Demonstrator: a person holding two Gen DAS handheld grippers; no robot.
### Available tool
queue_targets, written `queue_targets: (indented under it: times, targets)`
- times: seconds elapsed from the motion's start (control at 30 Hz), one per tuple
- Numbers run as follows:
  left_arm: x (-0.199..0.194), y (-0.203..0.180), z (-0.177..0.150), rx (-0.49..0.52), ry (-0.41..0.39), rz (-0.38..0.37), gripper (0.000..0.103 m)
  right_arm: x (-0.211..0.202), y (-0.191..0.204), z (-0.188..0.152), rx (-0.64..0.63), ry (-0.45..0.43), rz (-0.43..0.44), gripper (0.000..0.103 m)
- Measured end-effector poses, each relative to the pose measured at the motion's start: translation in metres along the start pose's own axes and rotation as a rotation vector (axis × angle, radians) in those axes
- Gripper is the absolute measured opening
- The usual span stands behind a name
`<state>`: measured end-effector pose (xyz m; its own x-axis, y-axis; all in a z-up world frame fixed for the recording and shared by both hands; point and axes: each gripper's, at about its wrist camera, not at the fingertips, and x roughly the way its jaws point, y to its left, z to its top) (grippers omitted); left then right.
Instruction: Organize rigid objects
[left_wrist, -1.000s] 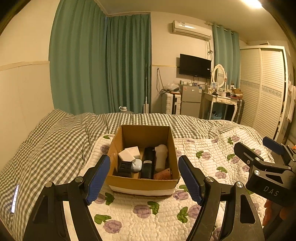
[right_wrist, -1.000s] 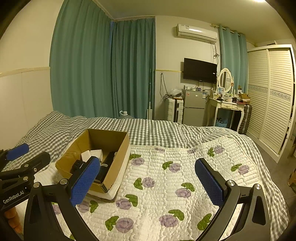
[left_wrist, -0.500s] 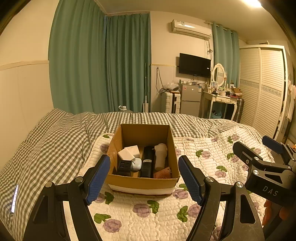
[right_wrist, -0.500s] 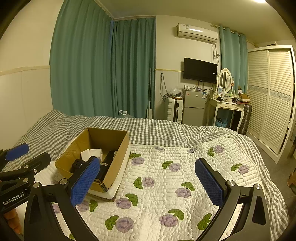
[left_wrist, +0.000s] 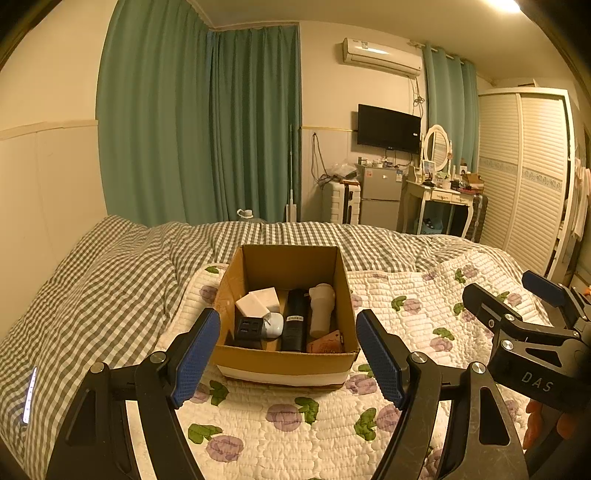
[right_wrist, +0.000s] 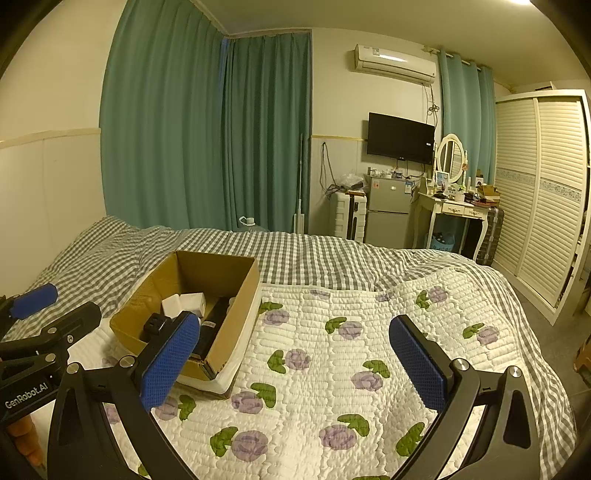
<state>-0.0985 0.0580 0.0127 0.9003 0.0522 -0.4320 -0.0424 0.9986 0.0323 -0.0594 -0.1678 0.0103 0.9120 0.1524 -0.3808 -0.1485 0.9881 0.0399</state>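
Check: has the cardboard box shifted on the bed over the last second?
No. The cardboard box sits in the same spot against the floral quilt pattern.

The box (left_wrist: 284, 360) is made of matt brown cardboard. The quilt (left_wrist: 295, 424) is stitched, bumpy cloth with flowers.

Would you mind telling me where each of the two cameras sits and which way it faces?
Left wrist: on the left gripper, aimed across the bed at the cardboard box; the right gripper shows at right.
Right wrist: on the right gripper, facing the flowered quilt; the left gripper shows at left.
Shared: box, quilt, both grippers open.
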Motion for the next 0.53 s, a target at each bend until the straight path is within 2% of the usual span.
queue_targets:
  times: [0.53]
  targets:
    - [0.0038, 0.0016, -0.0043, 0.003, 0.016, 0.006, 0.079, 0.0015, 0.0013, -0.0042, 0.0, 0.005, -0.001, 0.103]
